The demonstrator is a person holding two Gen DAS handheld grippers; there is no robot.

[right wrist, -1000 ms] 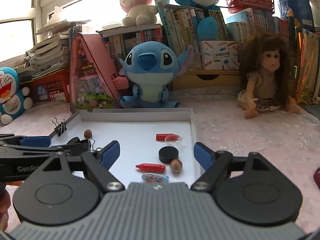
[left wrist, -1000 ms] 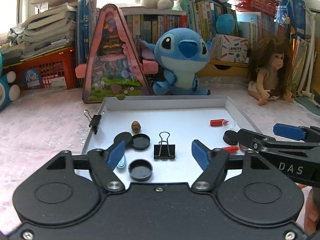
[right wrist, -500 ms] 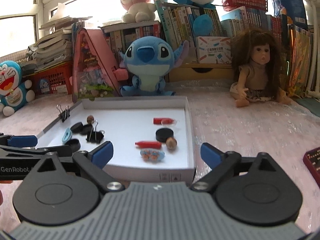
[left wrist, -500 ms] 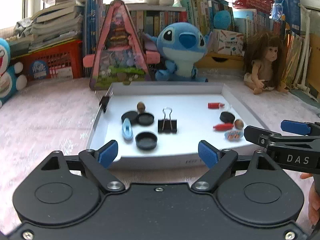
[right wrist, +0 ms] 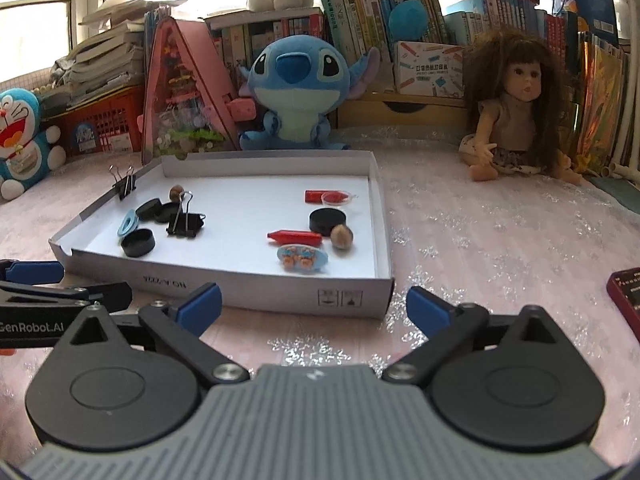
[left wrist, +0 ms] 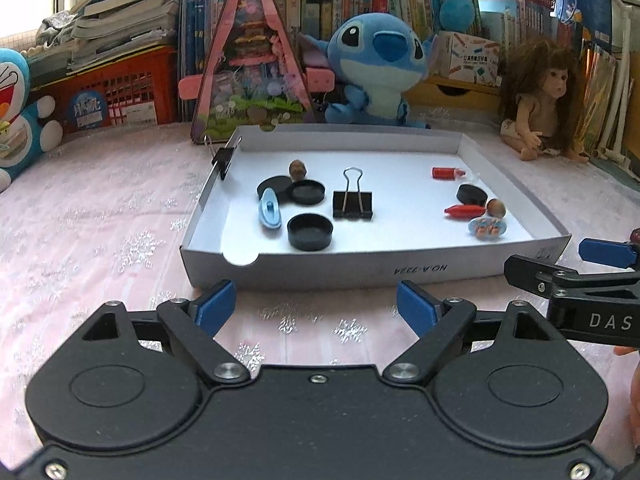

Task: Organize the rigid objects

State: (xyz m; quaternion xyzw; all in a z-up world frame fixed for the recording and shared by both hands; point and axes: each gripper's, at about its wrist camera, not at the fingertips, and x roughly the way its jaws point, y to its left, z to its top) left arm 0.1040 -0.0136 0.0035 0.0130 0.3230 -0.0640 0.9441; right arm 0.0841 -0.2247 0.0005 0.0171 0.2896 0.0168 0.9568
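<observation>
A white cardboard tray (left wrist: 400, 270) (right wrist: 280, 288) lies on the pink cloth and holds small items: black caps (left wrist: 310, 232) (right wrist: 138, 242), a black binder clip (left wrist: 353, 204) (right wrist: 185, 222), a blue oval clip (left wrist: 269, 211), red pieces (left wrist: 464, 211) (right wrist: 295, 237), nuts (left wrist: 298, 169) (right wrist: 341, 236) and a blue patterned oval (right wrist: 302, 258). A second binder clip (left wrist: 222, 158) grips the tray's left wall. My left gripper (left wrist: 316, 306) is open and empty, in front of the tray. My right gripper (right wrist: 312, 306) is open and empty, also in front of the tray.
A blue Stitch plush (left wrist: 376, 68), a pink triangular toy house (left wrist: 252, 68) and a doll (left wrist: 548, 100) stand behind the tray before bookshelves. A Doraemon plush (left wrist: 16, 108) and a red basket (left wrist: 112, 92) are at the left. A dark red object (right wrist: 626, 292) lies at the right.
Both grippers have drawn back from over the tray to in front of its near wall. Both stay open and empty. The items in the tray have not moved.
</observation>
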